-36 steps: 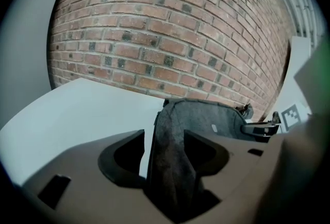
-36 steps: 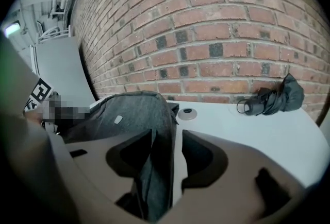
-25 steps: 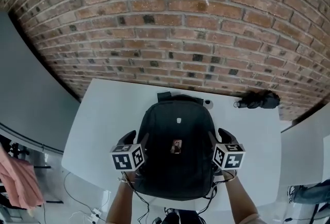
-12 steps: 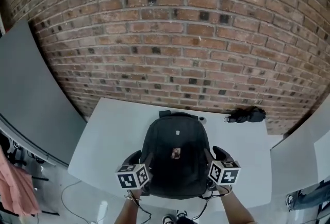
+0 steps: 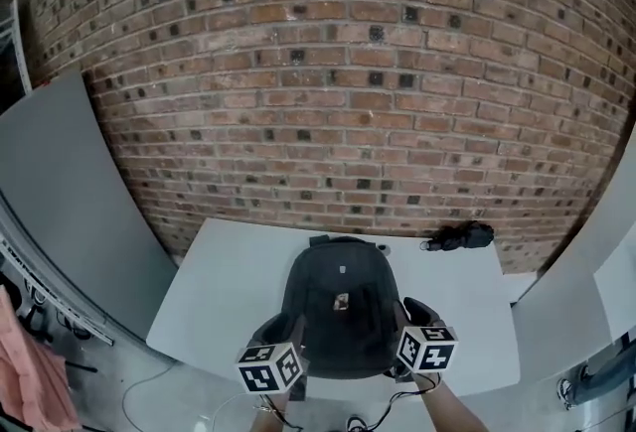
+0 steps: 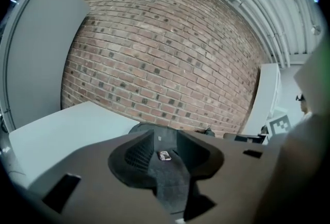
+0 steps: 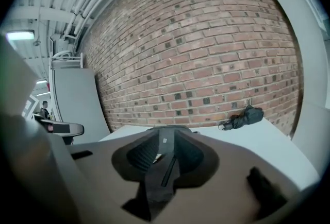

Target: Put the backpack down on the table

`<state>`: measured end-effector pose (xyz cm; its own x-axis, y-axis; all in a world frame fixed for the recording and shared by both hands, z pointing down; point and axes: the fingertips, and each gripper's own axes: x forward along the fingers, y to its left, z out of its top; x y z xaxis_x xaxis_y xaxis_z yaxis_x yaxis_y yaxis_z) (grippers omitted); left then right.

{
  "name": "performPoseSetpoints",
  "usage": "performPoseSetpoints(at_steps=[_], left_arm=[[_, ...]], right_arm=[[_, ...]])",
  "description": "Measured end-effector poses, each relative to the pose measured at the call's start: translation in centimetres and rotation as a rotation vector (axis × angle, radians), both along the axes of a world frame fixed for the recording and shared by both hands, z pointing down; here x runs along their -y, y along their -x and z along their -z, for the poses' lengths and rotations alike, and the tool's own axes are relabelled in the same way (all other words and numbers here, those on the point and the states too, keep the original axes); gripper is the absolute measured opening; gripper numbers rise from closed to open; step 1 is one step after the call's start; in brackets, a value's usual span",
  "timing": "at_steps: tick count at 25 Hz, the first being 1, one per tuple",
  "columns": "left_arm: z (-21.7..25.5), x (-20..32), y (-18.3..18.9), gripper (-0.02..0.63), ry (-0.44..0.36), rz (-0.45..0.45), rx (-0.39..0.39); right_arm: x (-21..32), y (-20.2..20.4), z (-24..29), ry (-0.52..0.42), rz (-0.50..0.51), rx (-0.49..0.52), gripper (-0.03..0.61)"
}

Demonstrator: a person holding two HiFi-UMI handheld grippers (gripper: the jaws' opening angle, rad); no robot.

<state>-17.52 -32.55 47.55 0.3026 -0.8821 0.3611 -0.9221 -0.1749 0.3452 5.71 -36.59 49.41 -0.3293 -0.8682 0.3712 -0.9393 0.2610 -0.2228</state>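
Both grippers are hanging empty right at the near end of the black fabric backpack. The left gripper is off its near-left corner and the right gripper is off its near-right corner. Their jaws have just been closing and are sitting partway apart with nothing pinched, only the backpack showing beyond the gap. The backpack is lying flat, front pocket up, on the white table, so I'd say the put-down is basically done. To finish cleanly I'd be backing both grippers straight off so nothing snags a strap. I'd also be checking that the backpack's near end isn't overhanging the table edge. Beyond the backpack's far-right corner a black folded umbrella is lying, then the red brick wall.
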Motion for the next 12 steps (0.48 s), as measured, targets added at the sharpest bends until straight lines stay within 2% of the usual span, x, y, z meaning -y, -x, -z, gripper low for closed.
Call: performPoseSetpoints(at_steps=[6,10,12], left_arm=[[1.4,-3.1,-0.6,0.092,-0.017,-0.013,0.04],[1.9,-5.0,-0.5,0.028,-0.037,-0.014,0.045],[2.1,-5.7,-0.5,0.018,-0.041,-0.014,0.051]], right_arm=[[-4.3,0.8,3.0,-0.065,-0.03,0.031,0.071],[-6.7,0.9,3.6,-0.099,-0.045,-0.017,0.055],[-7.5,1.0,3.5,-0.101,-0.043,-0.05,0.049]])
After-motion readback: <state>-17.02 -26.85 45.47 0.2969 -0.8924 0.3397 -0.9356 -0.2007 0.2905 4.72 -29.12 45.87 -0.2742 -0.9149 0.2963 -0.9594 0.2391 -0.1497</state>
